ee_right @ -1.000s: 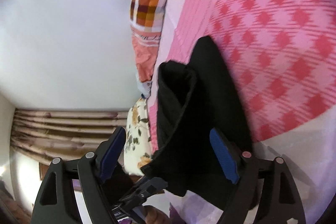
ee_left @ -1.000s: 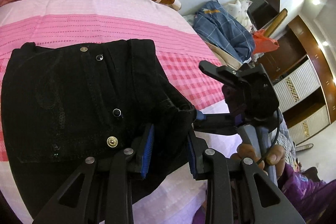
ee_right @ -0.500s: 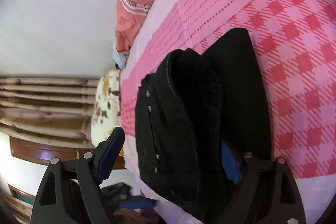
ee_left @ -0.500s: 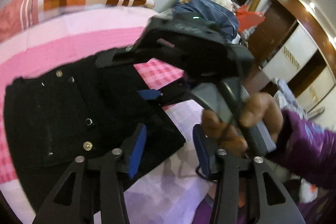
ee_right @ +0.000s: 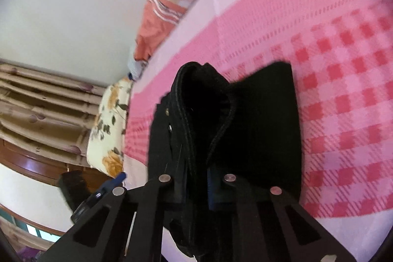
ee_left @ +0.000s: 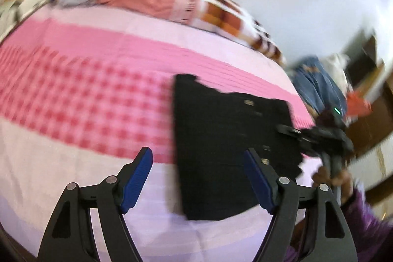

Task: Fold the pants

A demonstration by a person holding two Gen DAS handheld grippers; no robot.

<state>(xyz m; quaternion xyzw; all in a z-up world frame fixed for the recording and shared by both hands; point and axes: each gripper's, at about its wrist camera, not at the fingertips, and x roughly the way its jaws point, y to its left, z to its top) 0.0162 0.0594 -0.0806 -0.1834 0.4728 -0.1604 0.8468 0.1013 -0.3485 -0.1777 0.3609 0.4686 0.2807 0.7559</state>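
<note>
Black pants lie folded on the pink checked bed. In the left wrist view my left gripper hangs above the bed just left of the pants. Its jaws are opening and wide apart, and the blue pads press on nothing. My right gripper reaches in from the right onto the pants' right edge, held by a hand. In the right wrist view the right gripper is closing, and its pads pinch the thick edge of the pants with the metal buttons, which bulges up between the fingers.
A checked orange pillow lies along the white wall behind the bed. Blue plaid clothes are piled past the bed's right end, near wooden cupboards. A floral pillow and beige curtains stand at the bed's other end.
My left gripper let go of the pants, drew away to the left and opened wide. My right gripper, open around the pants' edge before, has shut on it.
</note>
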